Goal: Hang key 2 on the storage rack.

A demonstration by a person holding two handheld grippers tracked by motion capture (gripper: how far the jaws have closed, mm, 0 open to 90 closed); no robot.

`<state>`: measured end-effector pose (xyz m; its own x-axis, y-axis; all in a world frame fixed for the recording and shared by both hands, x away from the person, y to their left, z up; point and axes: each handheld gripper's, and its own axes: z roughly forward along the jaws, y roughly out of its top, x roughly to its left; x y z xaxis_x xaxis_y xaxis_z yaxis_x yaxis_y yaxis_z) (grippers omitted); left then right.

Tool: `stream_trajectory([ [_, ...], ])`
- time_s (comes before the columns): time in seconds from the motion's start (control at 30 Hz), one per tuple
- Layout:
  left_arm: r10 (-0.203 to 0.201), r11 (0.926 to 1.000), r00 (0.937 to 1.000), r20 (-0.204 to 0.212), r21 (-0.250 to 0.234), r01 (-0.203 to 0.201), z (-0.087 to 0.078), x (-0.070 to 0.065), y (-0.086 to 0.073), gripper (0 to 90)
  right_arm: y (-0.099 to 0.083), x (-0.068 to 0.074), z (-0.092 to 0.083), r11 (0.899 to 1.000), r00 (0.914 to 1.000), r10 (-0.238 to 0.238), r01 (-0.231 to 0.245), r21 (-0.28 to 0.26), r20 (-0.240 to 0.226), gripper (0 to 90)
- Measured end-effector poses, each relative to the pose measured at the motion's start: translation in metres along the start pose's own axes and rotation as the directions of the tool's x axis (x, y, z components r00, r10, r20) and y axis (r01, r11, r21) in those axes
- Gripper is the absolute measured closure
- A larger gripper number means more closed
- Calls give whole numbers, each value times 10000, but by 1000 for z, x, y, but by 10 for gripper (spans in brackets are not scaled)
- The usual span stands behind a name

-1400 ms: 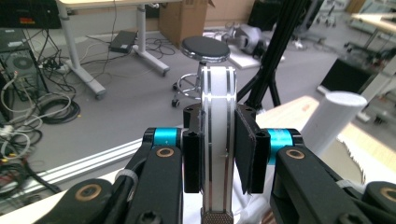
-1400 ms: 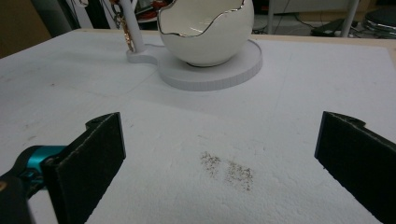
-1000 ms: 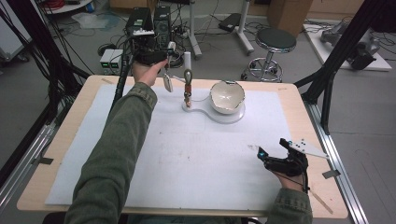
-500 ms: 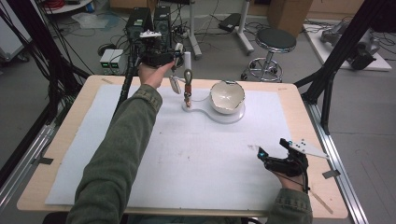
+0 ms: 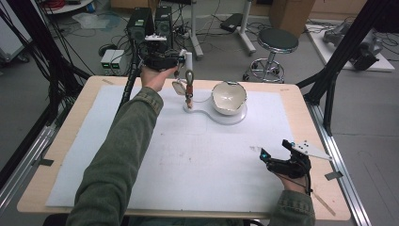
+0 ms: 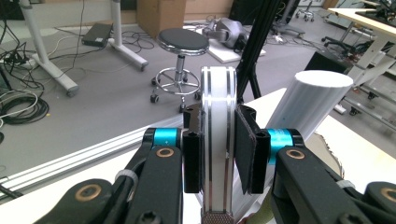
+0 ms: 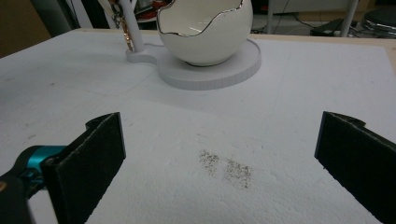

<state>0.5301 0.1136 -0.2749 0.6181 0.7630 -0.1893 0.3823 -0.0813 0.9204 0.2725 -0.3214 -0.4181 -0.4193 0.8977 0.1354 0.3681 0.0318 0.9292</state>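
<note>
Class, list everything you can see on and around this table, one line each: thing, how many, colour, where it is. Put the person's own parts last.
Egg-shaped bowl: one, white with a jagged gilt rim, on the stand's round base.
Stand: one, white, far middle of the table, with an upright post.
Ring-shaped piece: one, white with silver bands, clamped upright in the left gripper.
Mat: one, white, covering the table.
Stool: one, black seat, floor beyond the table.
Left gripper: black, by the post, shut.
Right gripper: black, near right of the mat, open.
</note>
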Motion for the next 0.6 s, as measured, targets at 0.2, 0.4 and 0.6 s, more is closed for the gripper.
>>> stream_trajectory([
  [0.2,-34,9992,9999,97,396,30,0,4,-1,740,0,0,0,10000,10000,-20,20,17,38,6],
  [0.4,-73,9980,9996,260,634,56,-6,8,1,723,0,0,1,10000,10000,1,-1,85,10,6],
  [0.6,-518,9922,9977,427,1160,465,-10,16,1,507,0,0,1,10000,10000,4,-4,86,12,6],
])
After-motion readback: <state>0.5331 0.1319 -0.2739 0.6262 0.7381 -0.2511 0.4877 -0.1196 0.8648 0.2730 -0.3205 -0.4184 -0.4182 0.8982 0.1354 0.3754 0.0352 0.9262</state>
